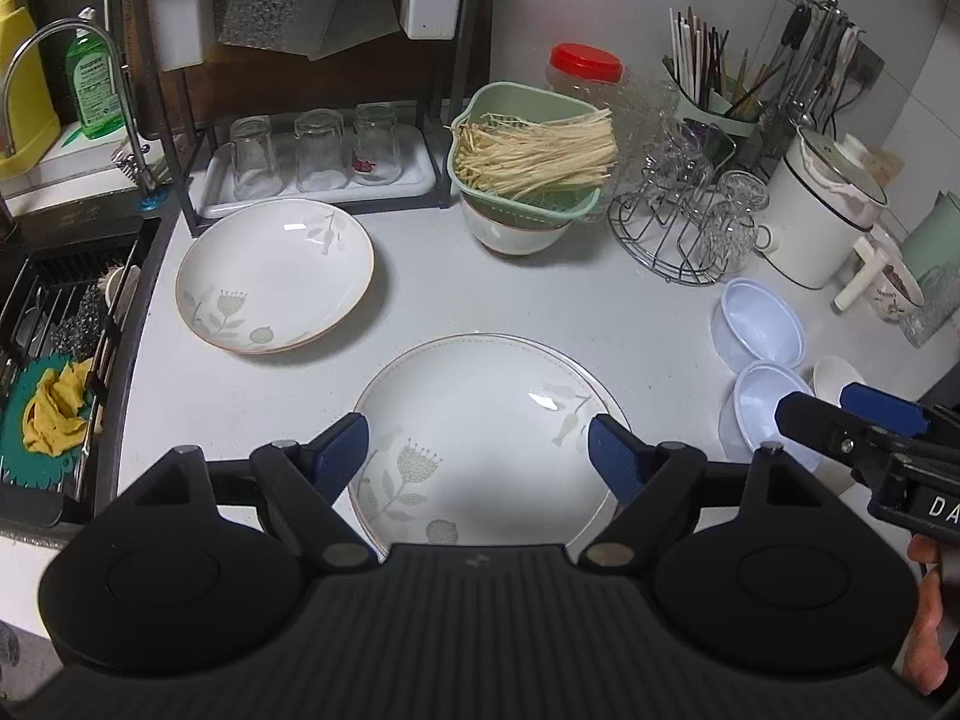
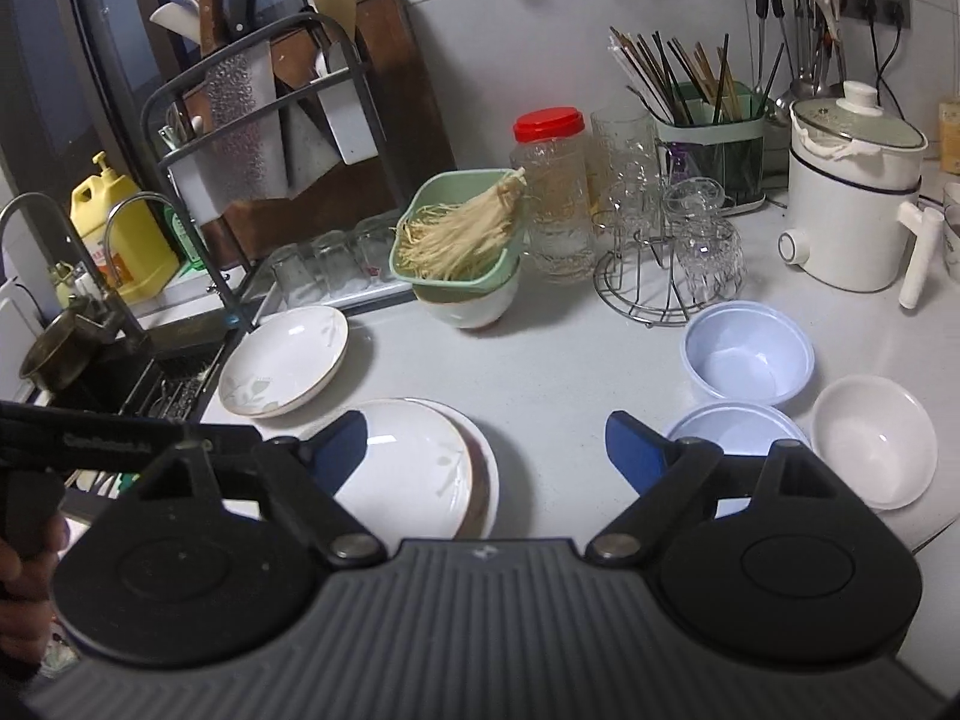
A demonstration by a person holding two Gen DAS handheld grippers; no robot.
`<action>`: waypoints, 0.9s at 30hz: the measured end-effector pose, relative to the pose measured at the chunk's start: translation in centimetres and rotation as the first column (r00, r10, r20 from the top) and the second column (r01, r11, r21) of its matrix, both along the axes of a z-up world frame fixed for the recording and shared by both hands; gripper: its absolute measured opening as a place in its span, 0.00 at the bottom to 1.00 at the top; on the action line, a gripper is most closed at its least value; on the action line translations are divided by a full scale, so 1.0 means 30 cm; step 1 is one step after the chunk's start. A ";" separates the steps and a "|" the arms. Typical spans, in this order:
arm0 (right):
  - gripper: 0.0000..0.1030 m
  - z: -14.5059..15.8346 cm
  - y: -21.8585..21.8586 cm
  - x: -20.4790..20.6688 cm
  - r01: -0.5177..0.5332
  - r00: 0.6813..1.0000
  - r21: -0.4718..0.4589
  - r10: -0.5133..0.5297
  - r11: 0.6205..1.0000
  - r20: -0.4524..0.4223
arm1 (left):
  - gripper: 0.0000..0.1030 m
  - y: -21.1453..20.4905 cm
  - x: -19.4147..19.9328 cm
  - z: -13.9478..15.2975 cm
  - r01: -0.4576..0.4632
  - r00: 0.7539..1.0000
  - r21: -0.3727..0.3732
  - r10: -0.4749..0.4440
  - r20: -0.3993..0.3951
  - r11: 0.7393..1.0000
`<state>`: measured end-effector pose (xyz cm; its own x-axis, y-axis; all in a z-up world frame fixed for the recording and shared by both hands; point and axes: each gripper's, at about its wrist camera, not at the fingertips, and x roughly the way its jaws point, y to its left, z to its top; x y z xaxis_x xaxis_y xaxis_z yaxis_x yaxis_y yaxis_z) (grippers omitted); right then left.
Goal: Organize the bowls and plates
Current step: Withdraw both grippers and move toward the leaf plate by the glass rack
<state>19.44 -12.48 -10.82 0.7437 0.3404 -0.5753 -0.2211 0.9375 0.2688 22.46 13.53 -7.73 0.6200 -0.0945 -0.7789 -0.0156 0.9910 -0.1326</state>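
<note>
Both my claws gaped wide, nothing between pads: left gripper [image 1: 478, 447], right gripper [image 2: 486, 450]. Stacked plates [image 1: 480, 420] sat at worktop [image 1: 540, 312] front edge. Glazed, stiff, breakable, likely slick; I judged rim best hold.

- A green colander [image 1: 528, 180] of pale noodle strands [image 1: 540, 153] sits ahead of the open jaws, slightly right.
- A red-lidded glass jar [image 2: 549, 192] stands behind it.
- A tray of upturned glasses [image 1: 315, 150] lies ahead to the left, under a black rack [image 1: 174, 120].
- A wire stand with glass cups [image 2: 672, 258] is ahead right.
- A chopstick holder [image 2: 708, 144] and a white electric pot [image 2: 852, 210] stand far right.
- Sink [image 1: 54, 372], far left.
</note>
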 end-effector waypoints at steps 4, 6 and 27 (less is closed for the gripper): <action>0.85 -0.009 -0.014 0.010 -0.033 0.999 0.010 0.033 0.999 -0.014 | 0.82 -0.010 -0.024 -0.001 -0.046 0.999 0.010 0.046 -0.010 0.999; 0.85 -0.012 -0.012 0.009 -0.060 0.998 0.016 0.060 0.998 -0.015 | 0.82 -0.011 -0.035 -0.001 -0.066 0.998 0.018 0.066 -0.012 0.998; 0.85 -0.008 0.203 0.081 -0.173 0.985 -0.004 0.173 0.985 -0.028 | 0.82 0.249 0.007 -0.028 -0.183 0.983 -0.018 0.183 -0.013 0.983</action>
